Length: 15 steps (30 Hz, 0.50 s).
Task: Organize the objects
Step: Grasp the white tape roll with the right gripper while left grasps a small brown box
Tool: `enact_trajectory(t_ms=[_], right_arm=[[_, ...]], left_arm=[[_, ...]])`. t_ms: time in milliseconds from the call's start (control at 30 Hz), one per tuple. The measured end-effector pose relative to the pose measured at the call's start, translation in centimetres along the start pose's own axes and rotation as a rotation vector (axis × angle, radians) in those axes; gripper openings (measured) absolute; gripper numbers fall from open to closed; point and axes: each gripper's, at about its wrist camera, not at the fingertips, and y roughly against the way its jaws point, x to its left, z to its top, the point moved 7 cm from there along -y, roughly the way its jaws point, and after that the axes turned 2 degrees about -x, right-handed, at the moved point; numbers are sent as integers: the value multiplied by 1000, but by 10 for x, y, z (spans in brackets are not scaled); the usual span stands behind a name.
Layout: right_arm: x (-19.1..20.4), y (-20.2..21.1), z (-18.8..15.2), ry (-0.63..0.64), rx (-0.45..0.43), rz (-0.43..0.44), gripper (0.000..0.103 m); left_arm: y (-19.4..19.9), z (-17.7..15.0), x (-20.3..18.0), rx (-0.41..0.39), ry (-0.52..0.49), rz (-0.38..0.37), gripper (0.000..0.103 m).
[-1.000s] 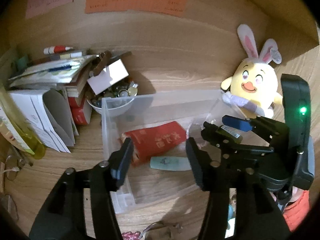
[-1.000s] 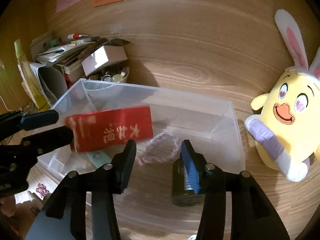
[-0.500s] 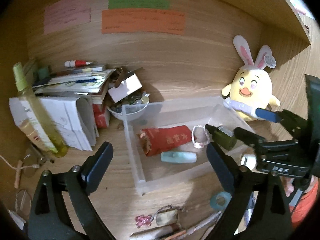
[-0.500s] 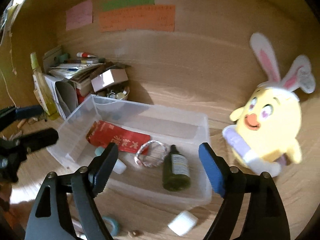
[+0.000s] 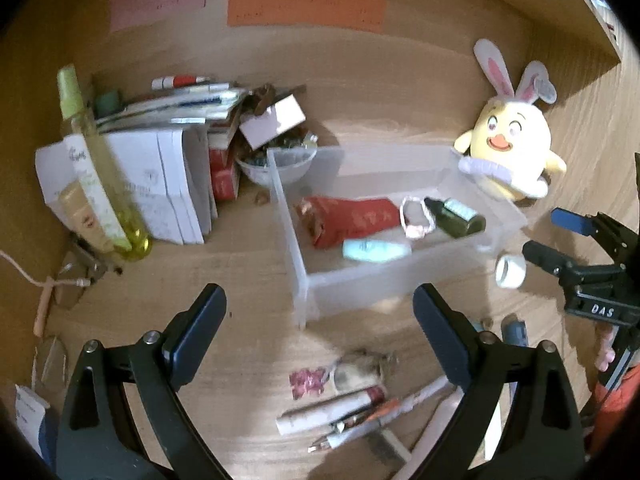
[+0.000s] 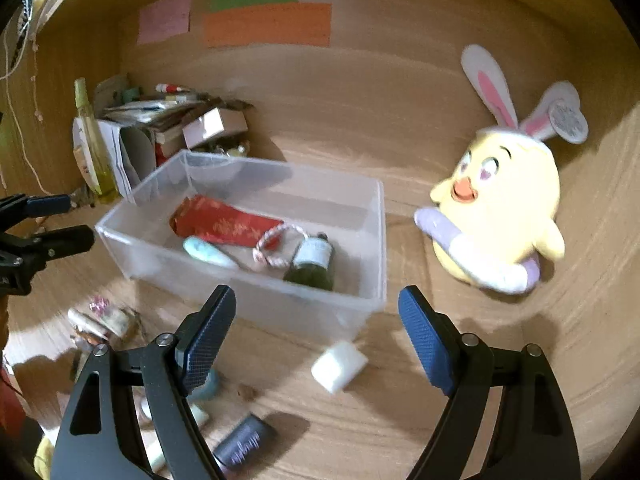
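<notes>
Both grippers hanging wide open w/ nothing between: left gripper point(image 5: 320, 320), right gripper point(image 6: 316, 320). Clear bin point(image 6: 356, 300) sitting on tabletop point(image 6: 400, 432), holding red packet point(image 6: 224, 224), green bottle point(image 6: 312, 264), bracelet point(image 6: 276, 248).

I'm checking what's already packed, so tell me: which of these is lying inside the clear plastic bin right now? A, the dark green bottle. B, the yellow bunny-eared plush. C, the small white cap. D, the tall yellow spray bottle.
A: the dark green bottle lies on its side inside the clear plastic bin, beside the bracelet.
</notes>
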Motion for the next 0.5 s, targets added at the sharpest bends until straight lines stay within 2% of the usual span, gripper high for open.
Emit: enact_trajectory(t_ms=[167, 500], right_arm=[[-11, 0, -17, -17, 31, -30, 81], [-29, -14, -55, -152, 113, 2, 81]], left_arm=[[1, -18, -2, 29, 7, 1, 96], [6, -49, -14, 64, 16, 9, 96]])
